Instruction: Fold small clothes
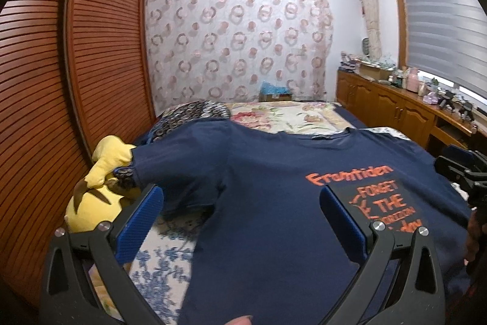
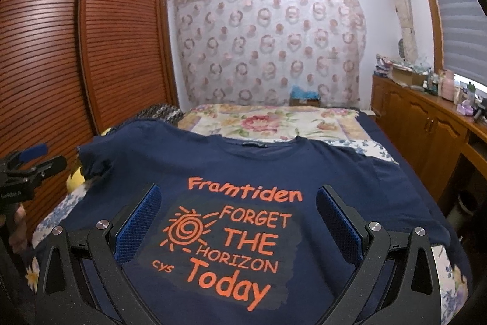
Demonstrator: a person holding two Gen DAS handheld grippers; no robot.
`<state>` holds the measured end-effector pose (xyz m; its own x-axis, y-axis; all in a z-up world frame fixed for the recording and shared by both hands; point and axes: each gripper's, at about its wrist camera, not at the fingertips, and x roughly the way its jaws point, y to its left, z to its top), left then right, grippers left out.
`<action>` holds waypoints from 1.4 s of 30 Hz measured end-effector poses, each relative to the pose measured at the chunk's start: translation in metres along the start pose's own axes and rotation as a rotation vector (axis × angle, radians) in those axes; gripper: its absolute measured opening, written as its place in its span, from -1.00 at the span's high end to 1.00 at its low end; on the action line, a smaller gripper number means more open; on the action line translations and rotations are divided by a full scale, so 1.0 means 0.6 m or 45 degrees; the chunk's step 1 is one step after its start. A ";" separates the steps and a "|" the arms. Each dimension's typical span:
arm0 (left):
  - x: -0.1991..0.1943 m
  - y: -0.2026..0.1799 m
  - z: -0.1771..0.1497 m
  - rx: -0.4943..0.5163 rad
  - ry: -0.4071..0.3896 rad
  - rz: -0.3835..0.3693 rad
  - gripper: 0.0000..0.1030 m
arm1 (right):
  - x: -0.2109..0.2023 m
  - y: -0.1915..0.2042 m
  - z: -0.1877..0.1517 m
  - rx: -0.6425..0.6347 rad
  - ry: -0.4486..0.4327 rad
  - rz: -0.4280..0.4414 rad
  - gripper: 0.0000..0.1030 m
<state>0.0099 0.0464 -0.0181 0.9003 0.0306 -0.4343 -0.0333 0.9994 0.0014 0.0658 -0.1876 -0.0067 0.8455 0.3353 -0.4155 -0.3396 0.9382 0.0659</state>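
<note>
A navy T-shirt (image 2: 304,166) with orange print lies spread flat on the bed, collar toward the far end. In the left wrist view the same T-shirt (image 1: 258,172) fills the foreground, its left sleeve reaching toward a yellow plush toy. My left gripper (image 1: 242,195) hovers open above the shirt's left side, nothing between its blue pads. My right gripper (image 2: 239,197) is open over the printed chest, also holding nothing. Each gripper shows at the edge of the other's view.
A yellow plush toy (image 1: 100,181) lies at the bed's left edge beside the slatted wooden wardrobe (image 1: 76,66). The floral bedspread (image 2: 268,124) extends beyond the collar. A cluttered wooden cabinet (image 2: 426,127) runs along the right wall. A fingertip (image 1: 240,320) shows at the bottom.
</note>
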 end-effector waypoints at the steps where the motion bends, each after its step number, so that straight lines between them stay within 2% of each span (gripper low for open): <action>1: 0.003 0.004 -0.001 -0.005 0.005 0.001 -1.00 | 0.004 0.002 0.000 -0.008 0.006 0.004 -1.00; 10: 0.056 0.062 -0.010 -0.001 0.068 0.005 -1.00 | 0.043 0.019 0.004 -0.067 0.035 0.050 -1.00; 13: 0.073 0.077 -0.008 0.015 0.098 0.009 -1.00 | 0.063 0.026 0.008 -0.090 0.055 0.093 -1.00; 19: 0.106 0.138 0.006 -0.038 0.133 -0.020 -1.00 | 0.101 0.053 0.012 -0.140 0.106 0.163 -1.00; 25: 0.138 0.190 0.023 -0.048 0.190 0.013 -1.00 | 0.129 0.089 0.006 -0.200 0.155 0.236 -1.00; 27: 0.148 0.206 0.030 -0.067 0.203 0.000 -0.94 | 0.132 0.096 0.005 -0.207 0.155 0.254 -1.00; 30: 0.163 0.227 0.036 -0.113 0.224 -0.039 -0.75 | 0.136 0.105 0.001 -0.204 0.159 0.280 -1.00; 31: 0.168 0.232 0.039 -0.125 0.235 -0.054 -0.64 | 0.137 0.106 -0.001 -0.203 0.161 0.285 -1.00; 32: 0.173 0.237 0.041 -0.135 0.241 -0.069 -0.42 | 0.138 0.108 -0.003 -0.202 0.167 0.290 -1.00; 35: 0.200 0.253 0.049 -0.190 0.293 -0.124 0.02 | 0.140 0.113 -0.012 -0.201 0.187 0.300 -1.00; 42: 0.253 0.269 0.042 -0.234 0.439 -0.087 0.06 | 0.136 0.124 -0.019 -0.209 0.203 0.327 -1.00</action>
<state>0.1521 0.2127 -0.0609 0.7055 -0.0736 -0.7049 -0.0838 0.9790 -0.1860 0.1049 -0.0914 -0.0460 0.6535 0.5289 -0.5415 -0.6056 0.7945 0.0451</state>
